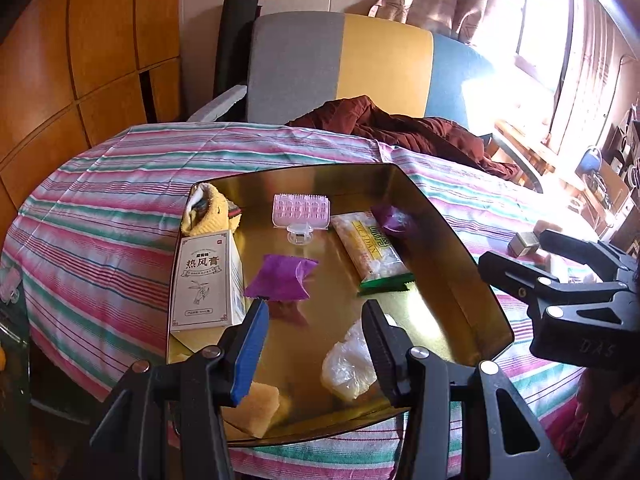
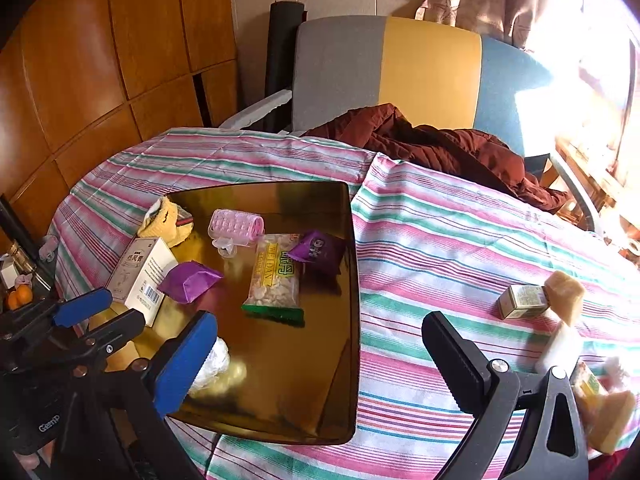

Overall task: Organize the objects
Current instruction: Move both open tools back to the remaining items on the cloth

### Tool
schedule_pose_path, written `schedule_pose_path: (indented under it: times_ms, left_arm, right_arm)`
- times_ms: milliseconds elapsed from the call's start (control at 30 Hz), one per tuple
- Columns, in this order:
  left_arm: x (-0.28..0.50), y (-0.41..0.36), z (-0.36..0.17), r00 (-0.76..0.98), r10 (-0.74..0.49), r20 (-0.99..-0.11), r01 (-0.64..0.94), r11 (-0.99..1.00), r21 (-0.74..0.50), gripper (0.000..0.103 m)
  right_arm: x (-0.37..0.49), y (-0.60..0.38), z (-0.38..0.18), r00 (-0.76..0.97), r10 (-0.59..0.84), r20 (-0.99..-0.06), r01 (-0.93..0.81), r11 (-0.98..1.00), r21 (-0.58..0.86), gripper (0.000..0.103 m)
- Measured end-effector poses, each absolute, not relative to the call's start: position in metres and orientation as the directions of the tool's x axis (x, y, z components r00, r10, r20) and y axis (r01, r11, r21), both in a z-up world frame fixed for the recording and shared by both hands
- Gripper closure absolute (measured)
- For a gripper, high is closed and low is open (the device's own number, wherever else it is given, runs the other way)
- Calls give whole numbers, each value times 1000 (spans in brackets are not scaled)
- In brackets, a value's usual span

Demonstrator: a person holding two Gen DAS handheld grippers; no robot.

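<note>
The gold tray (image 2: 348,320) sits on the striped cloth (image 2: 440,240) of the worktop and holds approx. nine items: 2 purple sachets, one near the white box (image 2: 188,280) and one at the far right edge (image 2: 320,254); 1 white box w/ printed characters (image 1: 206,280); 1 pink hair roller (image 2: 238,224); 1 peanut pack w/ green end (image 2: 276,276); 1 yellow knit piece (image 1: 208,208) in the far-left corner; 1 clear plastic bag (image 1: 348,364); 1 yellow sponge-like block (image 1: 260,404) at the near edge.

Outside the tray, on the cloth to the right: 1 small greenish carton (image 2: 520,300), w/ a tan block (image 2: 566,292) touching its right side, plus approx. two more tan/yellow pieces near the right edge, blurred, type unclear. A brown jacket (image 2: 440,140) lies at the far side before a grey-yellow-blue chair back (image 2: 400,68).

Left hand-held gripper (image 1: 316,320) hangs tilted down over the tray's near part, jaws partly apart, nothing gripped; the plastic bag lies just below its right finger. Right hand-held gripper (image 2: 320,348) is spread wide, released, empty, straddling the tray's right edge; its black finger (image 2: 456,360) is over bare cloth.
</note>
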State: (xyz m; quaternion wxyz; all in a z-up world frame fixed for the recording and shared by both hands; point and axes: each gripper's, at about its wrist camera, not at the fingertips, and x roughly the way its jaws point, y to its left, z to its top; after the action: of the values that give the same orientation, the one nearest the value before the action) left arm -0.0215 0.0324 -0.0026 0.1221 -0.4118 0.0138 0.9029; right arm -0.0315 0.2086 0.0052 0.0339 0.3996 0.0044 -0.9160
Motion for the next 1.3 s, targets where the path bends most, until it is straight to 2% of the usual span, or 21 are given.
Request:
schedule_pose_path:
  times_ms: [367,733,933,1133,1233,1300]
  left_arm:
    - [-19,42,-4,-617,224,-754,-266,-962,-68,54]
    - [-20,58,0,-605,250,-756,-313,-948,-63,54]
    - [-21,81,5,-593,283,-753,-373,-926,-54,54]
    - [-18,120,10,-567,328,-755,-461,-886,-39,54]
    - [-15,149,11,-543,354,-761,-523,-852,-23,54]
    - [-11,170,11,-522,372,-768,-567,-824,-14,54]
  right_arm:
    - [-26,236,-2,-674,-9,-739,5,-1000,8,0]
    - [-12,306,-18,-633,87,-769,-154,-988,15,0]
    - [7,384,-16,-598,204,-775,-322,-947,0,0]
    - [45,487,1,-549,378,-746,-579,-815,13,0]
    - [70,532,1,-516,448,-730,-706,-705,67,0]
    - [84,551,-2,-528,446,-723,-747,-648,147,0]
